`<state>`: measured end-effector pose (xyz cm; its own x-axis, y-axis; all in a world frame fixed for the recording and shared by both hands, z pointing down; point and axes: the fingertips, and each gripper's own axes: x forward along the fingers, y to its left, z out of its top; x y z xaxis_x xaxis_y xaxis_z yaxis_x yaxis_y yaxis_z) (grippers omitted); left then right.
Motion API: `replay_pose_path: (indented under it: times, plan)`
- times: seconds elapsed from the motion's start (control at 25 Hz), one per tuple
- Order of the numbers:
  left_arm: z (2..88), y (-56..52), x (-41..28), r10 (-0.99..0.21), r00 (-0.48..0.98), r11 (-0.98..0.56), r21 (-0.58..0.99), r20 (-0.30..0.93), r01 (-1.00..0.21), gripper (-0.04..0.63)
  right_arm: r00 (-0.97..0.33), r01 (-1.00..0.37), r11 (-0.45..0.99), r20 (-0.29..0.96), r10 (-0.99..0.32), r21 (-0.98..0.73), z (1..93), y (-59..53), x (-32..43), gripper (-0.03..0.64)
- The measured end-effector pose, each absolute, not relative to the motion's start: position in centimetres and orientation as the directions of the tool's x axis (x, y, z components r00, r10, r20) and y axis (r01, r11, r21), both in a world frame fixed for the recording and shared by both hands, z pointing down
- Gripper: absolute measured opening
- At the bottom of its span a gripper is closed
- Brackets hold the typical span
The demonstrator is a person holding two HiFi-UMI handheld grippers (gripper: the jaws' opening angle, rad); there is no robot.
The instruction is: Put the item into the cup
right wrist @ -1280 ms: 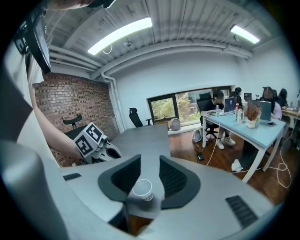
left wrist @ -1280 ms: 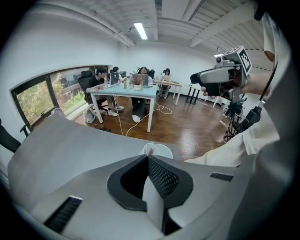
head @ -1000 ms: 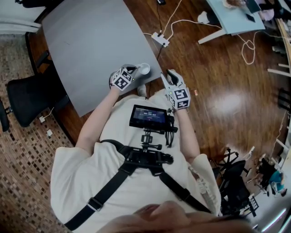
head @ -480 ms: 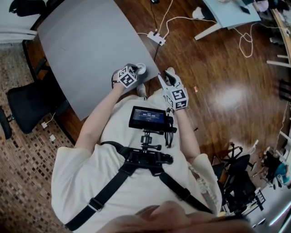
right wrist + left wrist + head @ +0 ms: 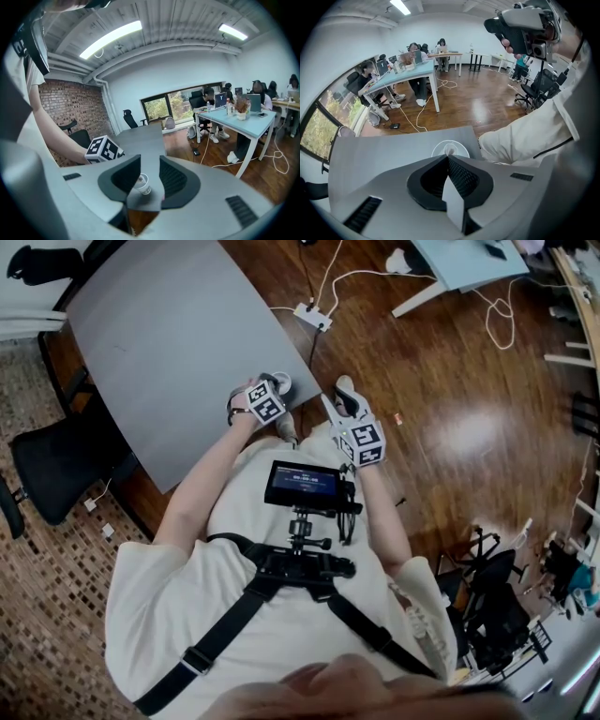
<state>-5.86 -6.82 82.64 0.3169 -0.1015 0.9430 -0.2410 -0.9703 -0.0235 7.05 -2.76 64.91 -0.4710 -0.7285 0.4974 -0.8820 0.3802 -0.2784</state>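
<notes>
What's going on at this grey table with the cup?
A person stands at the corner of the grey table with a gripper in each hand. The left gripper hangs just above the white cup, fingers closed with nothing visible between them. The right gripper is beside the table corner, fingers slightly apart and empty.

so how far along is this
Done: unclear; the cup stands at the table corner, maybe with something pale inside, too small to identify. In hand: nothing visible; left gripper is shut, aimed at it, right gripper empty. Left: dropping the item, unless that's it.
</notes>
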Motion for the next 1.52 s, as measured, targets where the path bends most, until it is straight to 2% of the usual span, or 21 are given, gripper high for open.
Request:
replay_pose_path:
  times: [0.48, 0.52, 0.56, 0.64, 0.68, 0.8, 1.2, 1.36, 1.52]
  plan:
    - [84.0, -7.0, -4.9, -0.090, 0.284, -0.975, -0.026, 0.955, -0.222, 0.012, -0.487, -0.873, 0.383, 0.513, -0.707, -0.301, 65.5, -3.1, 7.5, 0.135]
    - [84.0, -7.1, -4.9, -0.095, 0.283, -0.974, -0.030, 0.954, -0.226, 0.025, -0.491, -0.871, 0.387, 0.513, -0.704, -0.304, 65.5, -3.1, 7.4, 0.135]
    - [84.0, -7.0, -4.9, -0.102, 0.283, -0.972, -0.035, 0.954, -0.231, 0.093, -0.496, -0.868, 0.392, 0.511, -0.702, -0.305, 65.4, -3.2, 7.3, 0.135]
    - [83.9, -7.0, -4.9, -0.117, 0.280, -0.969, -0.048, 0.953, -0.242, 0.123, -0.502, -0.865, 0.404, 0.506, -0.702, -0.298, 65.0, -3.3, 7.0, 0.135]
    - [83.8, -6.9, -4.9, -0.123, 0.283, -0.968, -0.053, 0.951, -0.244, 0.165, -0.505, -0.863, 0.410, 0.504, -0.701, -0.295, 64.9, -3.4, 6.9, 0.135]
    - [82.7, -6.6, -4.3, -0.134, 0.314, -0.966, -0.053, 0.940, -0.253, 0.184, -0.514, -0.858, 0.419, 0.507, -0.693, -0.297, 64.8, -3.6, 6.7, 0.135]
    - [78.8, -7.5, -6.2, -0.211, 0.470, -0.909, 0.004, 0.857, -0.416, 0.207, -0.544, -0.839, 0.460, 0.492, -0.680, -0.292, 64.8, -4.6, 5.2, 0.135]
    - [77.3, -8.2, -7.4, -0.267, 0.528, -0.849, 0.062, 0.806, -0.524, 0.207, -0.564, -0.825, 0.483, 0.480, -0.672, -0.293, 64.5, -5.2, 4.6, 0.135]
    - [75.5, -8.7, -8.7, -0.308, 0.578, -0.804, 0.118, 0.756, -0.583, 0.207, -0.579, -0.814, 0.505, 0.472, -0.664, -0.288, 64.2, -5.5, 3.4, 0.137]
